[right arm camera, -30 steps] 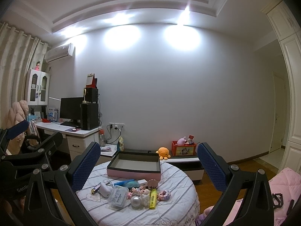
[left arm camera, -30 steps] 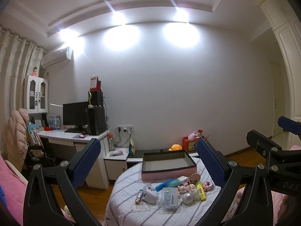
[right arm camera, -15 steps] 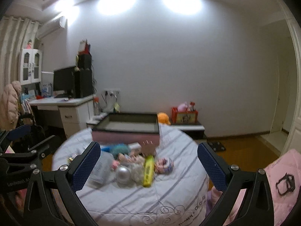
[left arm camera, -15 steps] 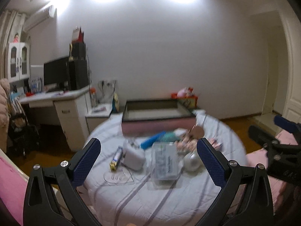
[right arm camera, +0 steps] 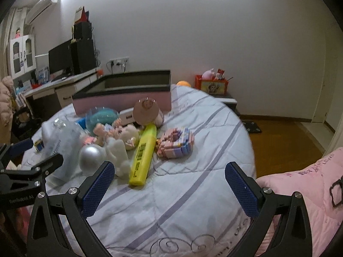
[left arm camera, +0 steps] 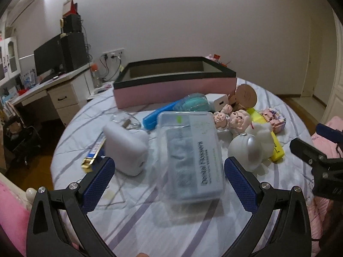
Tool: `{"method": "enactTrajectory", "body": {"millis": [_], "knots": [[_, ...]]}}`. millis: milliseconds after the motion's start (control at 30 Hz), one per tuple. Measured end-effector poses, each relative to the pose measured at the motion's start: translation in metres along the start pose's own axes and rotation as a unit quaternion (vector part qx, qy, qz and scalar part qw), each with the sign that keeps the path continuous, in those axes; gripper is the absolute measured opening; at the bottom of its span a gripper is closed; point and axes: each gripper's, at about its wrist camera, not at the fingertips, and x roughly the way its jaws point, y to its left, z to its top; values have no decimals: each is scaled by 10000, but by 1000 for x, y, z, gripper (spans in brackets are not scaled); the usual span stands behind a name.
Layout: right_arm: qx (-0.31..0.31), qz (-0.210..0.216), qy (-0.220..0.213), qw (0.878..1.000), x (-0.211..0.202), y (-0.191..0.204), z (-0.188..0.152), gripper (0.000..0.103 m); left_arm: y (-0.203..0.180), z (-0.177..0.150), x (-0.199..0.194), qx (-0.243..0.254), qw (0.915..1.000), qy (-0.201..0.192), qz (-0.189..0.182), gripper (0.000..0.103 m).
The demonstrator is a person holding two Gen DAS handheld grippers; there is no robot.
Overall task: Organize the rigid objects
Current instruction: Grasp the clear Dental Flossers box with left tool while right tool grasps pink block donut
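Both grippers wide, empty: left gripper (left arm camera: 169, 172) lines up on the floss box (left arm camera: 189, 156) mid-bed; right gripper (right arm camera: 169, 176) idle. We risk nudging the white case (left arm camera: 126, 148) beside it.

A white desk (left arm camera: 53, 85) stands at the left wall, with a dark monitor (left arm camera: 47, 57) and a black tower (left arm camera: 74, 50) on it, and a smaller black box (left arm camera: 71, 23) stacked on the tower. A white cabinet (right arm camera: 20, 55) with glass doors hangs beyond the desk, and an air conditioner (right arm camera: 41, 5) sits high on the wall. Cables hang from a wall socket (right arm camera: 119, 61). A red box (right arm camera: 211, 84) with small toys stands on a low shelf at the far wall, an orange plush (right arm camera: 183, 83) beside it. A pink quilt (right arm camera: 300, 192) lies at the right, over a wooden floor (right arm camera: 283, 141).
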Motion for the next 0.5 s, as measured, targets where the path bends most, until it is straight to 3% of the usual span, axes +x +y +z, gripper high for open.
{"method": "enactTrajectory", "body": {"millis": [200, 300, 333, 400, 500], "knots": [[-94, 122, 195, 9997, 18, -2, 0, 103, -7, -1, 26, 183, 9981, 482, 351, 103], [-130, 238, 237, 9994, 24, -4, 2, 103, 6, 0, 36, -225, 9961, 846, 95, 102], [-140, 249, 270, 9992, 28, -5, 3, 103, 11, -1, 36, -376, 9959, 825, 37, 100], [-102, 288, 329, 9990, 34, -9, 5, 103, 20, -2, 33, -629, 9953, 740, -15, 86], [21, 341, 385, 9987, 42, -18, 10, 103, 20, -5, 31, -611, 9958, 665, -125, 74]]}}
